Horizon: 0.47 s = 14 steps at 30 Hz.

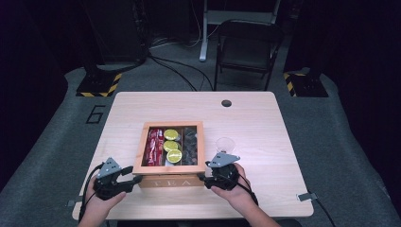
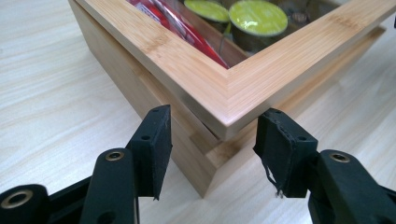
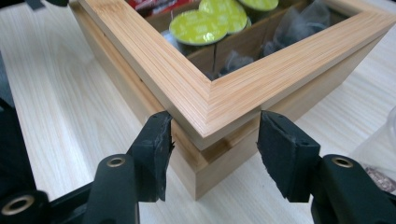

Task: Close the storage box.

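On the surface (image 1: pixel 255 118), a wooden tea box (image 1: pixel 170 177) sits; the left claw (image 1: pixel 134 179) and right claw (image 1: pixel 202 178) are spread around its near corners.

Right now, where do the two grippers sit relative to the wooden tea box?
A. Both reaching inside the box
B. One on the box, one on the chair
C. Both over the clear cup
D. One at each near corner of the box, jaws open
D: the left gripper and right gripper each face a near corner of the tea box, jaws apart astride the lid's corner.
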### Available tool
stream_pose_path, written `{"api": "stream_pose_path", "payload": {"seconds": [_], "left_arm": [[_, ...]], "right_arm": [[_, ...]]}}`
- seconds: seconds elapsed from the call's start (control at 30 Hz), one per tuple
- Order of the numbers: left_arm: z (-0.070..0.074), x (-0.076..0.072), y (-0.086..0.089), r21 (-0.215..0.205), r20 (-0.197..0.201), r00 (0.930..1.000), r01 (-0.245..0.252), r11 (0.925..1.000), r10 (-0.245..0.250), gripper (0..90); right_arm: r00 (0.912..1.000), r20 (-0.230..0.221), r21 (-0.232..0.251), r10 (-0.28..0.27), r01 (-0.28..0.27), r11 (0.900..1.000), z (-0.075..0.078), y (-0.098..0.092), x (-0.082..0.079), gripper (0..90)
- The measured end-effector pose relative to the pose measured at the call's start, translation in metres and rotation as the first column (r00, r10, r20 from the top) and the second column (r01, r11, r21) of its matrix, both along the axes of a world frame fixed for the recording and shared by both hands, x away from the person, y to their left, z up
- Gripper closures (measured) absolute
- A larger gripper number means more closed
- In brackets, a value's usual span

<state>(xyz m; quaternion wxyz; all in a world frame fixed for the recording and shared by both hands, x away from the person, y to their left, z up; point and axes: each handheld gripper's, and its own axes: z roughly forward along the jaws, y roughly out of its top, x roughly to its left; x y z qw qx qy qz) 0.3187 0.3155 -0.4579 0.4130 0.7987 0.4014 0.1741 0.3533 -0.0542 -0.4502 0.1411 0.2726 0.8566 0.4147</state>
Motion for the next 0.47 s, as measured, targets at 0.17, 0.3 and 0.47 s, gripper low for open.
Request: {"api": "stream_pose_path", "payload": {"seconds": [0.17,0.3,0.47], "left_arm": [[-0.0071,-0.0010,-0.0007,0.030,-0.027,0.9996,0.011,0.9995,-0.010,37.8],[-0.0073,-0.0016,0.0026,0.004,-0.031,0.9995,-0.012,0.9999,0.012,34.0],[-0.0094,-0.0032,0.0040,0.002,-0.016,0.9998,-0.012,0.9999,0.012,33.8]], "right_arm": [[0.9996,-0.018,0.030,0.020,-0.020,0.999,0.0030,-0.0031,-0.0013,42.9],[0.9998,-0.001,0.018,0.022,-0.022,1.000,0.0038,-0.0058,-0.0049,42.0],[1.0000,-0.001,0.039,0.001,-0.001,0.999,-0.0027,-0.0068,-0.0067,39.3]]}}
